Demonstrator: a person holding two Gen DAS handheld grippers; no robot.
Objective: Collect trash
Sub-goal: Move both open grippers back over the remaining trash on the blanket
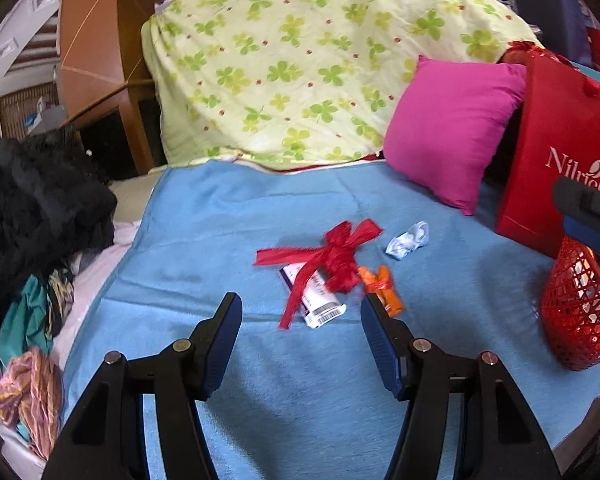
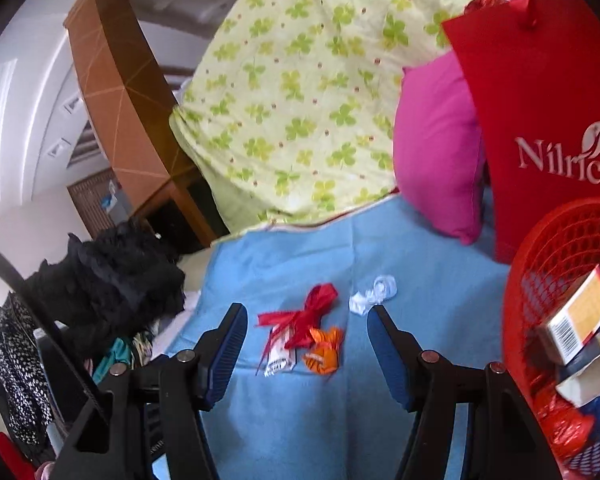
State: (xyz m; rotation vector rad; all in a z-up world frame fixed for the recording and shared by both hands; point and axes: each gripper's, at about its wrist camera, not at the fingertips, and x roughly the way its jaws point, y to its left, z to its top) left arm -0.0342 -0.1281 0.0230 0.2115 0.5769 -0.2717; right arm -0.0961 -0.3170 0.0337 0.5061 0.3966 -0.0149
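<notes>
- Left tongs [image 1: 300, 312]: jaws seen standing apart, nothing between the pads; held above the blue blanket [image 1: 228, 216], just short of the trash pile.
- Right tongs [image 2: 307, 322]: jaws likewise apart and empty; the pile is seen through the gap from the right wrist view.
- White carton [image 1: 314, 296] with a barcode is noted flat on the blanket; long axis runs from upper left to lower right in the left wrist view, barcode end towards the tongs.
- Red ribbon [image 1: 332, 254] is draped over the carton, bow at the far end, one tail trailing along the carton towards the tongs.
- Orange wrapper [image 1: 382, 290] is recorded just beside the ribbon, on its right, close to the right-hand finger of the left tongs.
- Crumpled white paper [image 1: 408, 240] lies apart from the pile, farther off and to the right.
- Red mesh basket [image 2: 556, 280] is seen at the right edge, holding boxes and wrappers.
- Red paper bag [image 1: 556, 148] stands behind the basket; a pink cushion [image 1: 452, 128] leans beside it.
- Surface: a bed under the blanket; a clover-print sheet [image 1: 300, 60] is heaped behind.
- A black garment [image 1: 36, 208] and mixed clothes are piled at left; a wooden cabinet [image 1: 100, 40] is beyond.
</notes>
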